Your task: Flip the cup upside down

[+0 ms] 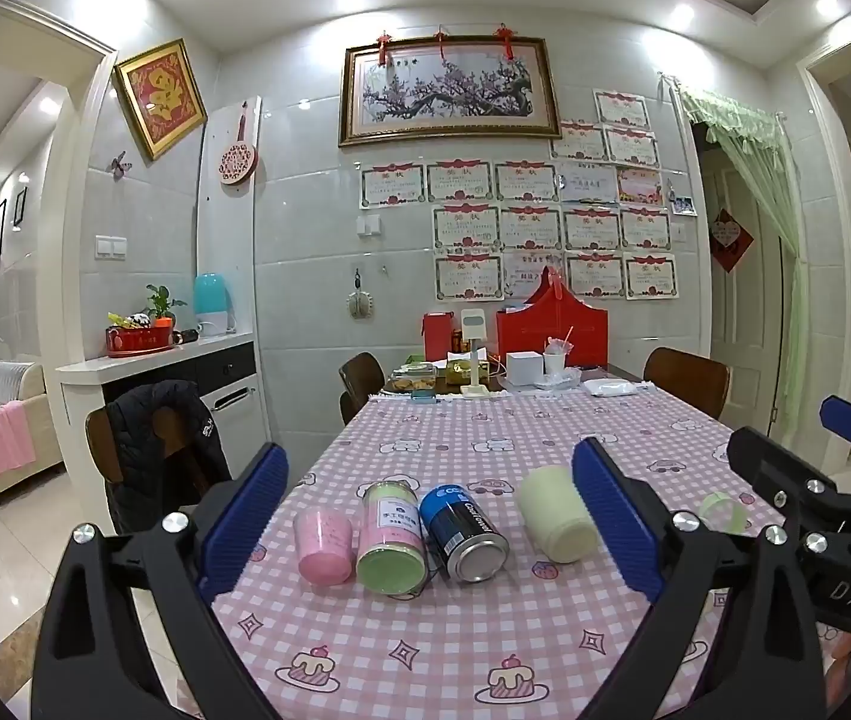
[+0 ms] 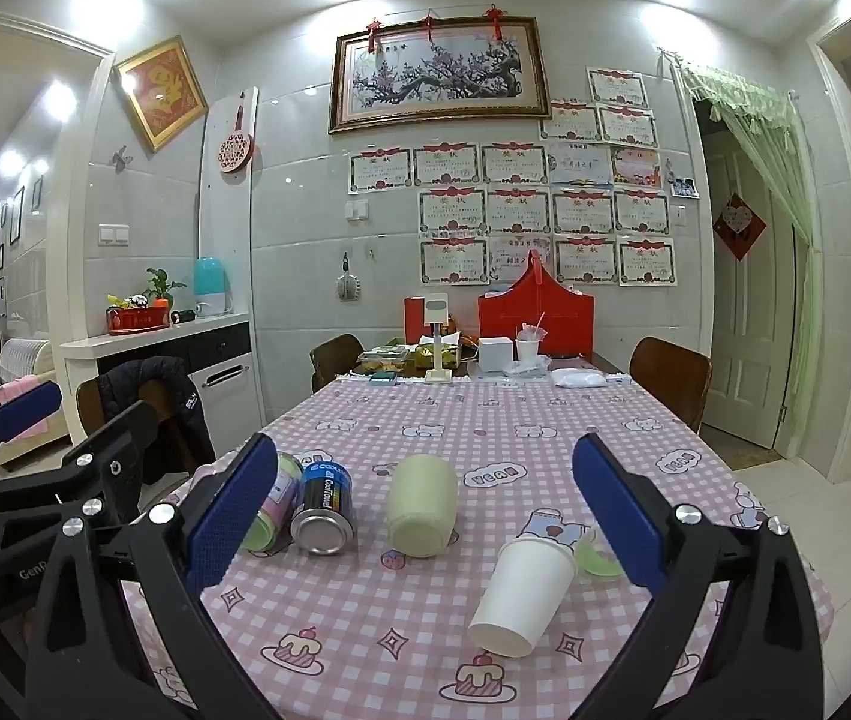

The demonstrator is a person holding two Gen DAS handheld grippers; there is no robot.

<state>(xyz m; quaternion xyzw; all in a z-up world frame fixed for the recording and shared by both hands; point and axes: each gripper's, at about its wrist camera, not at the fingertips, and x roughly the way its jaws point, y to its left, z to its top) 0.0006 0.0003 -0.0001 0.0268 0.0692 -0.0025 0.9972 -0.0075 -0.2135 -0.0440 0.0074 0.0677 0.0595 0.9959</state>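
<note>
White paper cup (image 2: 522,595) is lying tipped on its side on the pink checked tablecloth (image 2: 425,630), open mouth facing the right gripper (image 2: 425,516), rim leaning on a small pale green lid (image 2: 596,558). Both the right gripper and left gripper (image 1: 431,516) are hovering wide open, gripping nothing. Cream plastic cup (image 2: 422,505) is lying nearby.

hidden: green cup (image 2: 596,558) mostly behind white paper cup (image 2: 521,594) | green-capped jar (image 2: 269,510) partly behind finger | certificates' (image 2: 455,213) text illegible
</note>
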